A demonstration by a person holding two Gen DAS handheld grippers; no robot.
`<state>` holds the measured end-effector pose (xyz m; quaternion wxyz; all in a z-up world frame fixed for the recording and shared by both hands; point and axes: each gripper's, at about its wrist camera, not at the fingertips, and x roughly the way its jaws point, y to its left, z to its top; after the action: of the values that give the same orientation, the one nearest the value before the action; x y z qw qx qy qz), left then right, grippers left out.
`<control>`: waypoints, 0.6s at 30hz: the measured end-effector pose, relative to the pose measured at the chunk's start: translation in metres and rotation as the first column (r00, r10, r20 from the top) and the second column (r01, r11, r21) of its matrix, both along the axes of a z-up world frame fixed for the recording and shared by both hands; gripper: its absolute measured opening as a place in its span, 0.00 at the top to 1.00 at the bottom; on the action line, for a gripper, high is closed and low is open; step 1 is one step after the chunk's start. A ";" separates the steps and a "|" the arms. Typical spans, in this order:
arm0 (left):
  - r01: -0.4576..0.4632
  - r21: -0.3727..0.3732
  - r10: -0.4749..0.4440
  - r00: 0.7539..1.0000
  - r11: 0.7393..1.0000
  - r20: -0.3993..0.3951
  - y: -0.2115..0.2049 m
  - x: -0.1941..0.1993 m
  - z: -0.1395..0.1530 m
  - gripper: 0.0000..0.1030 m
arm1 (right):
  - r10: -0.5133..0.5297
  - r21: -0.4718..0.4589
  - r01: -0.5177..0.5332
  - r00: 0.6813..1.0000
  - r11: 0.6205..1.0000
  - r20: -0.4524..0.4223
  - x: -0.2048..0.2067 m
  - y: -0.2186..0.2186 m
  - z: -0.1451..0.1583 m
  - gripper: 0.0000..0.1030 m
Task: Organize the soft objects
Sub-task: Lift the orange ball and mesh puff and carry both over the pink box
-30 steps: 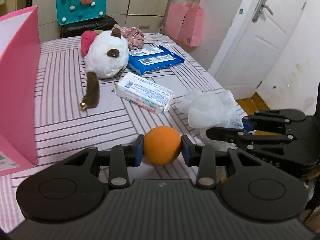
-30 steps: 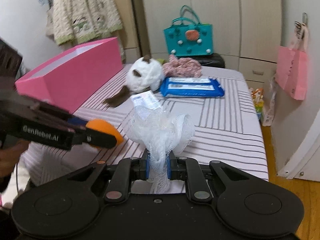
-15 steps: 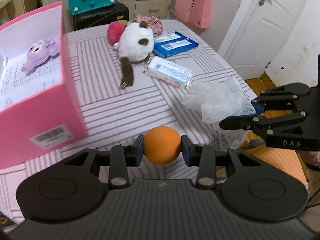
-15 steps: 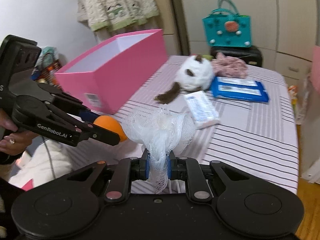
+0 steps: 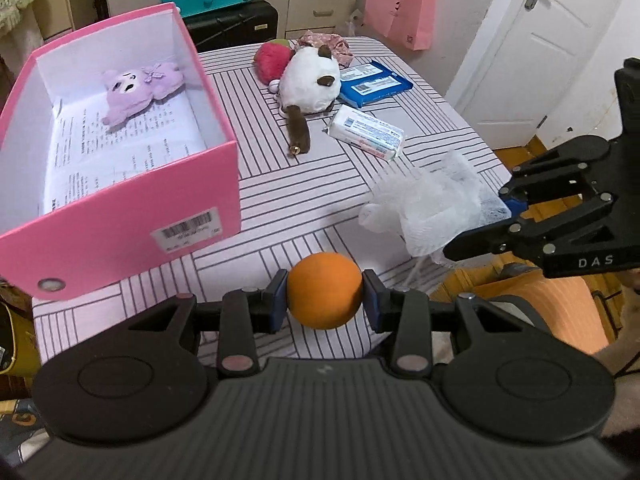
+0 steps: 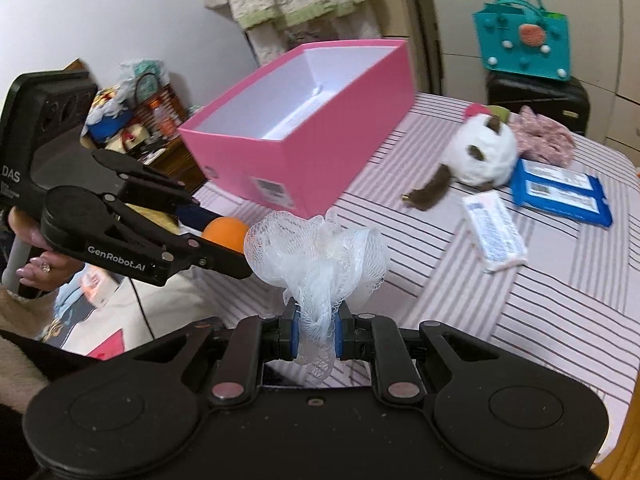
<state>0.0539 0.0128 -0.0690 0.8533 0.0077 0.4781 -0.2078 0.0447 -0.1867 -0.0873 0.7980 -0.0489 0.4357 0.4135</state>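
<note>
I see the striped table (image 5: 304, 184) carrying the open pink box (image 5: 192, 216), which holds a purple plush toy (image 5: 136, 92) at its far end. Outside it lie a white plush (image 5: 310, 80), blue packs (image 5: 372, 86) and a white pack (image 5: 366, 132). My right gripper (image 6: 316, 330) pinches a white mesh puff (image 6: 320, 252); my left gripper (image 5: 324, 306) clamps an orange ball (image 5: 324, 296) above the table's near edge.

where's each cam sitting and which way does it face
Left wrist: on the left gripper, angled down past its orange ball into the pink box; right gripper at right.
Right wrist: on the right gripper, facing over its white mesh pouf across the striped table; left gripper and a hand at left.
Shared: box, ball, pouf, white plush cat.
</note>
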 end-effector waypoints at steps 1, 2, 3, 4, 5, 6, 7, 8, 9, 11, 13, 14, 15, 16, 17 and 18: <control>-0.002 0.003 0.002 1.000 1.000 0.004 0.002 -0.002 0.002 0.64 | 0.010 -0.001 -0.010 1.000 1.000 -0.002 -0.001 0.004 0.003 0.82; -0.006 0.009 0.006 1.000 1.000 0.012 0.005 -0.004 0.005 0.64 | 0.021 0.000 -0.021 1.000 1.000 -0.005 -0.003 0.007 0.006 0.82; -0.009 0.016 0.009 1.000 1.000 0.020 0.007 -0.005 0.008 0.64 | 0.031 0.003 -0.030 0.999 1.000 -0.008 -0.003 0.010 0.008 0.82; -0.014 0.021 0.014 1.000 1.000 0.025 0.010 -0.007 0.010 0.64 | 0.040 0.008 -0.039 0.999 0.999 -0.012 -0.004 0.013 0.010 0.82; -0.017 0.024 0.017 0.999 1.000 0.029 0.012 -0.008 0.013 0.64 | 0.050 0.011 -0.050 0.999 0.999 -0.014 -0.005 0.017 0.013 0.82; -0.017 0.025 0.016 0.999 1.000 0.033 0.015 -0.009 0.015 0.64 | 0.056 0.016 -0.056 0.998 0.998 -0.015 -0.005 0.019 0.014 0.82; -0.021 0.026 0.020 0.999 0.999 0.038 0.018 -0.011 0.017 0.64 | 0.058 0.025 -0.057 0.998 0.998 -0.016 -0.005 0.020 0.017 0.82; -0.025 0.027 0.024 0.999 0.999 0.044 0.021 -0.012 0.020 0.64 | 0.058 0.040 -0.057 0.998 0.998 -0.021 -0.005 0.022 0.020 0.82; -0.029 0.028 0.027 0.998 0.999 0.054 0.024 -0.013 0.022 0.64 | 0.066 0.059 -0.065 0.998 0.996 -0.023 -0.005 0.025 0.023 0.82; -0.042 0.019 0.040 0.997 0.999 0.073 0.032 -0.014 0.027 0.64 | 0.088 0.092 -0.087 0.996 0.992 -0.013 -0.007 0.031 0.030 0.82; -0.055 0.000 0.055 0.994 0.998 0.093 0.041 -0.014 0.033 0.64 | 0.094 0.095 -0.095 0.995 0.991 0.011 -0.007 0.038 0.036 0.82; -0.063 -0.007 0.063 0.993 0.998 0.101 0.045 -0.014 0.036 0.64 | 0.094 0.094 -0.096 0.995 0.991 0.024 -0.006 0.042 0.039 0.82; -0.070 -0.011 0.071 0.991 0.997 0.114 0.050 -0.014 0.039 0.64 | 0.098 0.095 -0.100 0.995 0.990 0.030 -0.003 0.045 0.042 0.82; -0.079 -0.013 0.080 0.989 0.997 0.125 0.054 -0.013 0.042 0.64 | 0.103 0.098 -0.106 0.994 0.990 0.031 0.000 0.049 0.045 0.82; -0.089 -0.013 0.090 0.987 0.996 0.137 0.058 -0.012 0.045 0.64 | 0.105 0.100 -0.108 0.994 0.989 0.034 0.003 0.053 0.046 0.82; -0.094 -0.014 0.095 0.984 0.995 0.149 0.063 -0.010 0.048 0.64 | 0.109 0.097 -0.113 0.993 0.989 0.043 0.006 0.056 0.049 0.82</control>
<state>0.0441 0.0754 -0.0207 0.8958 -0.0022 0.4117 -0.1674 0.0504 -0.1303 -0.0388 0.7833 -0.0411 0.3959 0.4774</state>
